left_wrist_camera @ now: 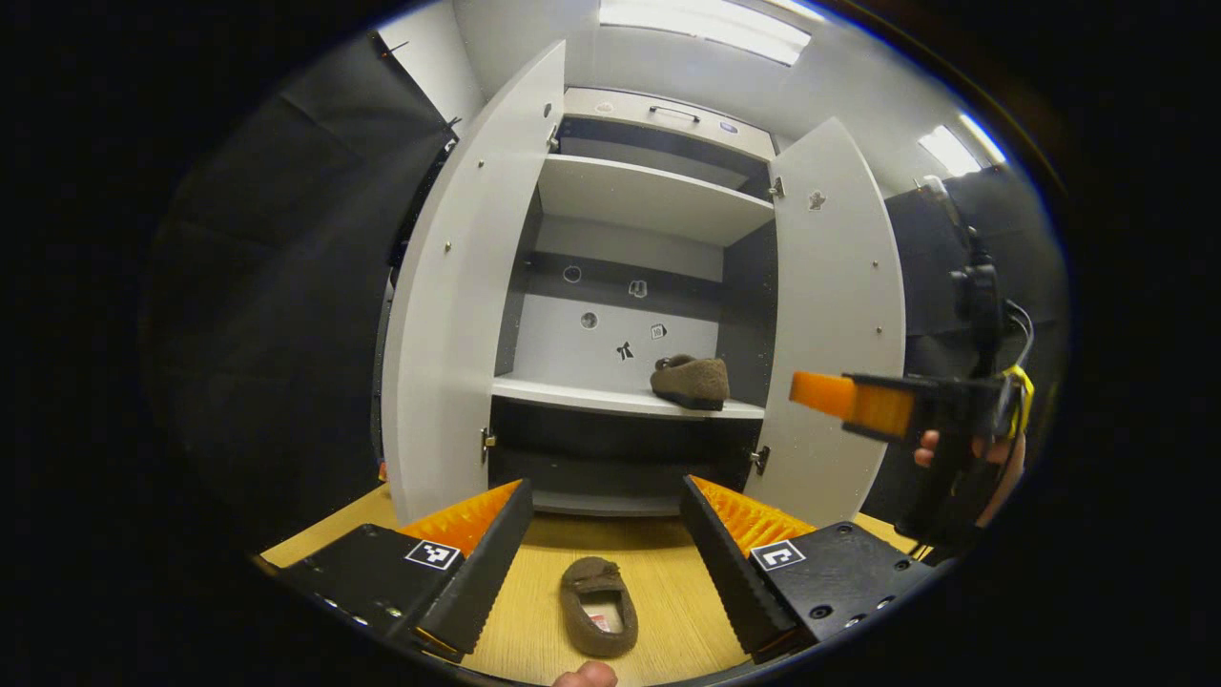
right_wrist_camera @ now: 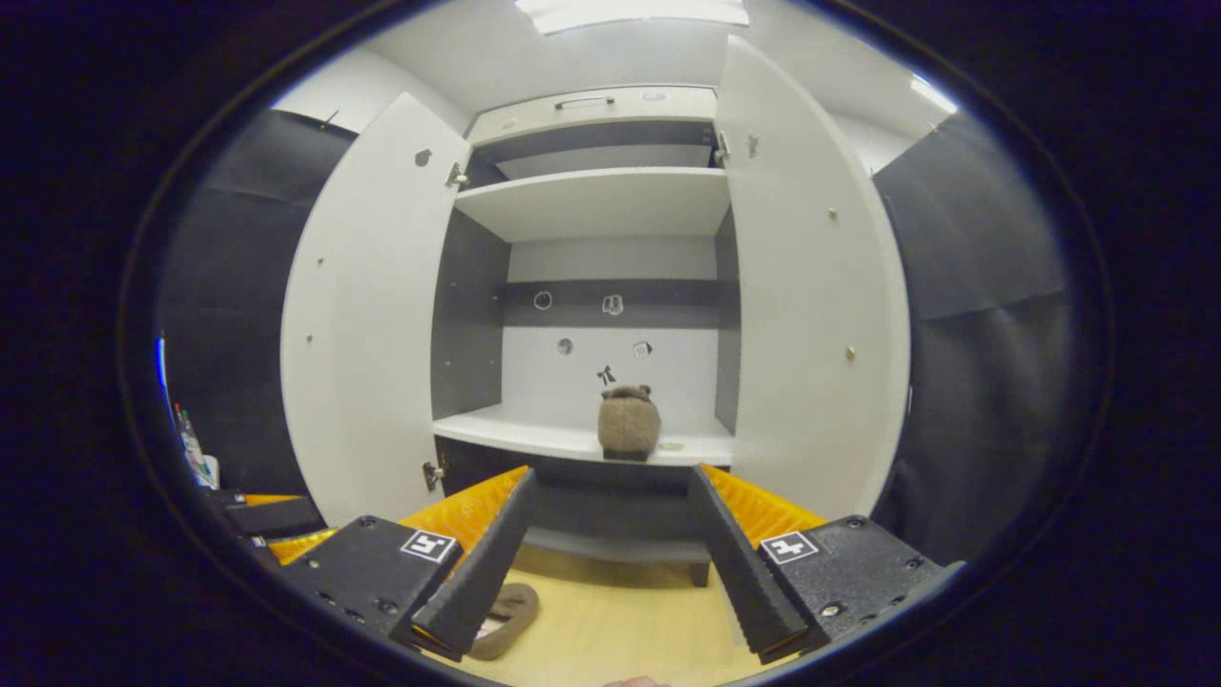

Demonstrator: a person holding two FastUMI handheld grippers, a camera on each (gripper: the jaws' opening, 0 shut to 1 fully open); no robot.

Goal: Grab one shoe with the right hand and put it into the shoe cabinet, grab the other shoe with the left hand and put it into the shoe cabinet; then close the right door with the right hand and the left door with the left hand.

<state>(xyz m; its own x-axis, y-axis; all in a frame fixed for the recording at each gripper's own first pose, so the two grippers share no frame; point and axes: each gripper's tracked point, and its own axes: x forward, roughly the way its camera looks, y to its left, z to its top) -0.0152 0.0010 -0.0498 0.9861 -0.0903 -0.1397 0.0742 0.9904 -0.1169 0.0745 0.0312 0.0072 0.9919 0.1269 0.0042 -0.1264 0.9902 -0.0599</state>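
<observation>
My left gripper (left_wrist_camera: 603, 534) hangs released above the pale wooden floor (left_wrist_camera: 668, 592), its fingers spread wide either side of a brown slipper (left_wrist_camera: 599, 607) lying just ahead between them. Beyond it the white shoe cabinet (left_wrist_camera: 649, 200) stands with both doors swung open; the second slipper (left_wrist_camera: 691, 382) rests on the lower shelf (left_wrist_camera: 572, 393), toward its right end. My right gripper (right_wrist_camera: 610, 544), also released and empty, points at that shelf, the shelved slipper (right_wrist_camera: 629, 424) straight ahead. From the left gripper view it shows off to the right (left_wrist_camera: 839, 399), held in my hand (left_wrist_camera: 992, 458). Black cloth walls flank the cabinet; ceiling lights (left_wrist_camera: 706, 24) glow overhead.
</observation>
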